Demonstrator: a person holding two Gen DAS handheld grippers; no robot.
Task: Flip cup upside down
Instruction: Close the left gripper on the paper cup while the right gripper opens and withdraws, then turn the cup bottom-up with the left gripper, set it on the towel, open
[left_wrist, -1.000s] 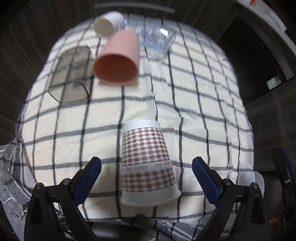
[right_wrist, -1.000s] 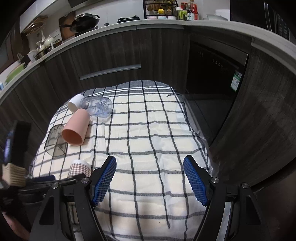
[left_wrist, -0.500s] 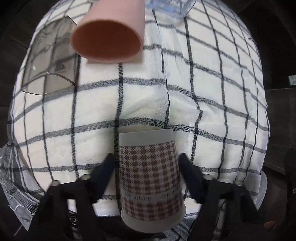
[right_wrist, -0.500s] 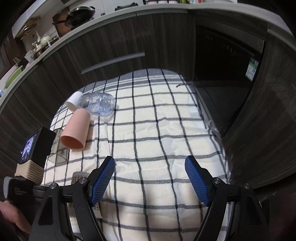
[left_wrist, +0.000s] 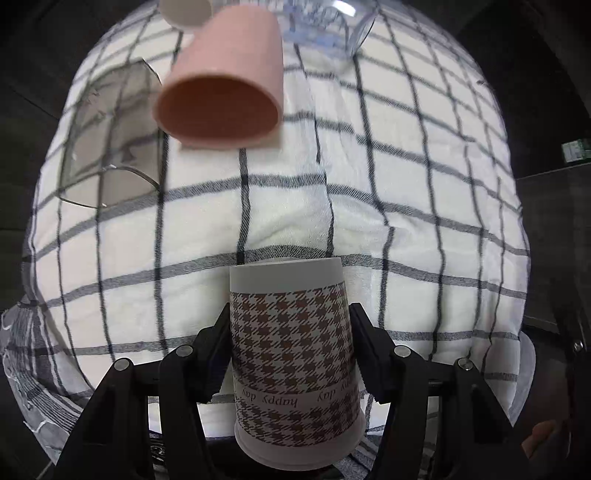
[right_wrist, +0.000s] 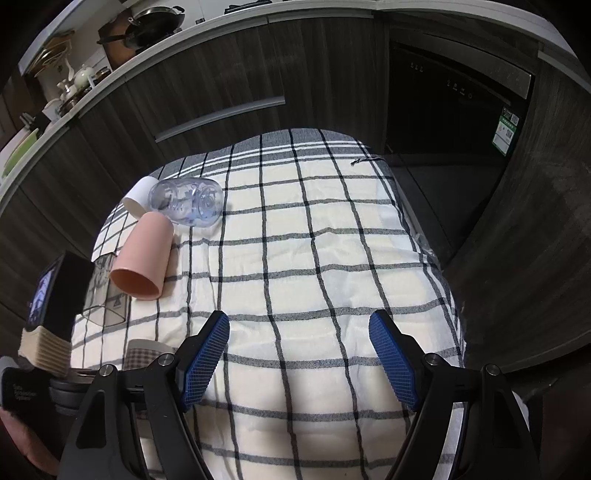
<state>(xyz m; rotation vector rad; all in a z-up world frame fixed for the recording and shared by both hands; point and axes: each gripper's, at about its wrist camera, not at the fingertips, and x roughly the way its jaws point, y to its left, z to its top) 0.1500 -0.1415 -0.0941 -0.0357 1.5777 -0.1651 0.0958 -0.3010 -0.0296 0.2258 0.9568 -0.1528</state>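
The paper cup (left_wrist: 293, 354) carries a pale band printed "happy day", seen upside down in the left wrist view. A green-and-white label (right_wrist: 506, 130) sticks on the dark appliance door (right_wrist: 443, 107); its print is too small to read

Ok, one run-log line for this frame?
left gripper: shut on brown houndstooth paper cup | right gripper: open, holding nothing, above checked cloth | pink plastic cup: lying on its side
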